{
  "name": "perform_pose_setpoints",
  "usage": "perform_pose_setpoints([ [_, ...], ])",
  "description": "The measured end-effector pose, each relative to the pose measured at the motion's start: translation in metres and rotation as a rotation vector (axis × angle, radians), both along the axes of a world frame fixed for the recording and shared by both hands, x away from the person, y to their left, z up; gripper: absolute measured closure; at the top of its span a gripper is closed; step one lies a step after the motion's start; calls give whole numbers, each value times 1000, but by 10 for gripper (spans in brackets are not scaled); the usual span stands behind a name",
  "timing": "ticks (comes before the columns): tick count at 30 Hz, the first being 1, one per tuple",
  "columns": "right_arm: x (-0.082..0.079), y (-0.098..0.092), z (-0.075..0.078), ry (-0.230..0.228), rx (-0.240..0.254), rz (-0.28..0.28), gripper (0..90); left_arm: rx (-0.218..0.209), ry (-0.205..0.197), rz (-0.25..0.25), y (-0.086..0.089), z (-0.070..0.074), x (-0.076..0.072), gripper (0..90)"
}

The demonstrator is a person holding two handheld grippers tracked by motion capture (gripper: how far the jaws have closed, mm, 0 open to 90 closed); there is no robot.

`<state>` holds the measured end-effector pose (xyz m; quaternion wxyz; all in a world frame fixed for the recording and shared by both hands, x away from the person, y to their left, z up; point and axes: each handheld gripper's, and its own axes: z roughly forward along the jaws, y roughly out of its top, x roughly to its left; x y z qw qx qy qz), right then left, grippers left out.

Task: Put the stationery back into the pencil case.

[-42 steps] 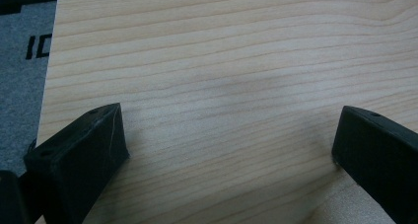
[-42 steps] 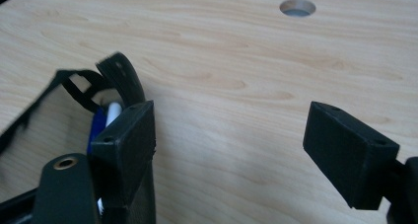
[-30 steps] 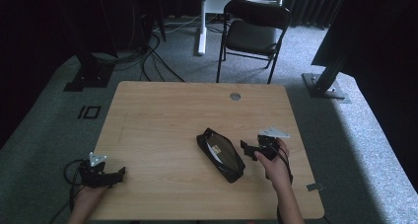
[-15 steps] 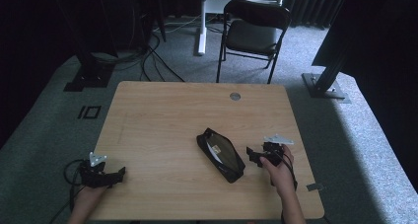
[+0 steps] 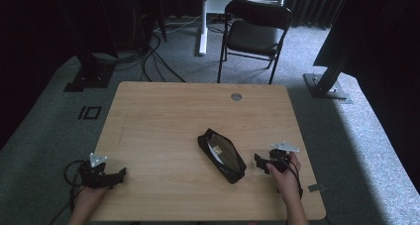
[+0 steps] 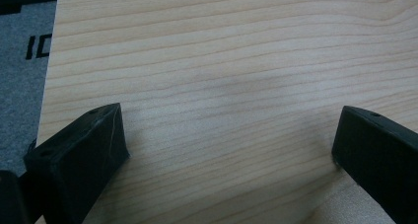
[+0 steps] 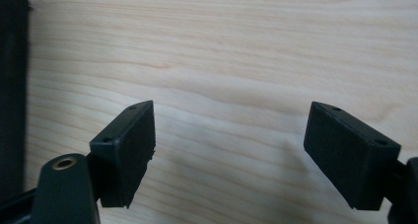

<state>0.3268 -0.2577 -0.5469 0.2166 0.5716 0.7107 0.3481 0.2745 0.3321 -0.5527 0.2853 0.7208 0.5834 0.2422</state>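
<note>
Now the black pouch (image 5: pixel 222 155) lies just beside the right hand-held gripper (image 5: pixel 260 162), whose jaws gape wide and empty.

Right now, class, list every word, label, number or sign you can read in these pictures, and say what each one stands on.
"IO" or "10": a black mark on the grey floor left of the table; whether letters or digits cannot be told.
The pouch shows a pale patch, too small to read.
The left tongs and right tongs, both open, bear no text.
</note>
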Motion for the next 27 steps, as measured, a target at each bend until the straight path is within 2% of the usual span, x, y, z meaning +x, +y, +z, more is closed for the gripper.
perform_pose_setpoints([
  [5, -4, -8, -6, 11, -17, -24, 196, 0, 0, 0, 0, 0, 0, 4],
  [10, -10, -15, -9, -6, -27, -64, 189, 0, 0, 0, 0, 0, 0, 4],
  [13, -13, -18, -10, -10, -59, -90, 176, 0, -1, 0, 0, 0, 0, 4],
  [17, -16, -20, -10, -7, -77, -113, 163, 0, 0, 0, 0, 0, 0, 4],
  [18, -17, -20, -10, -1, -77, -118, 138, 0, 0, 0, 0, 0, 0, 4],
  [27, -25, -24, -11, 3, -76, -153, 135, 0, 0, 0, 0, 0, 0, 4],
])
